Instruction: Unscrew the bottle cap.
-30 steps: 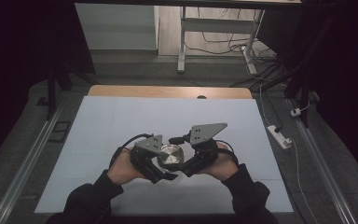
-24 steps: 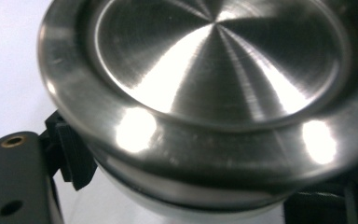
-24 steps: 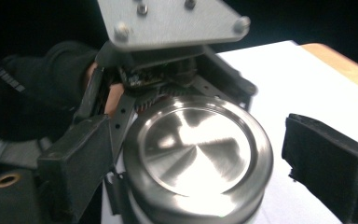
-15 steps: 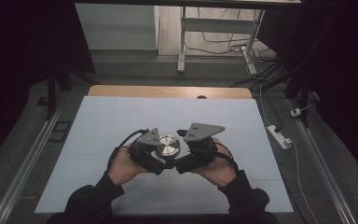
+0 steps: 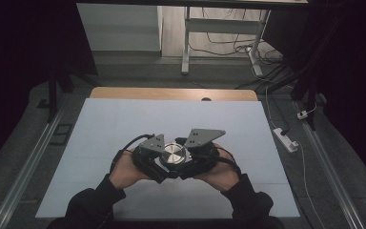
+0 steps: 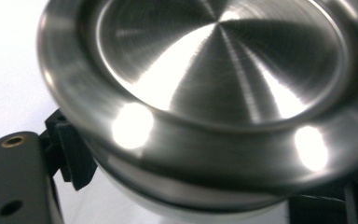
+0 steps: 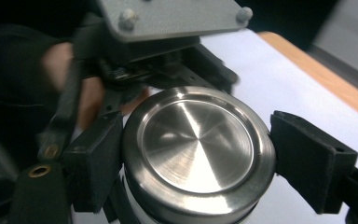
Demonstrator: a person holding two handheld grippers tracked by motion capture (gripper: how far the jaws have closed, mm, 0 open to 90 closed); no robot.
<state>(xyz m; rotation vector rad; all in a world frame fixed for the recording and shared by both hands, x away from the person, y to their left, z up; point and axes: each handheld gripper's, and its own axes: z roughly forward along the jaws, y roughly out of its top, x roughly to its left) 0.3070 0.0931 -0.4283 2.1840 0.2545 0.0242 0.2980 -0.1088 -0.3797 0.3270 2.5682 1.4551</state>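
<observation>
A round, brushed-steel canister (image 5: 173, 154) sits at the near middle of the white tabletop (image 5: 100, 129), its flat metal top facing up. The left gripper (image 5: 164, 167) and right gripper (image 5: 183, 167) close in on the canister from either side. The right gripper's black pads (image 7: 95, 158) pinch the canister's rim. Whether the left gripper's jaws clamp it, I cannot tell.

Nothing readable here as far as I can see: no text, labels, brand marks or numbers on anything in the high view or either gripper view.
</observation>
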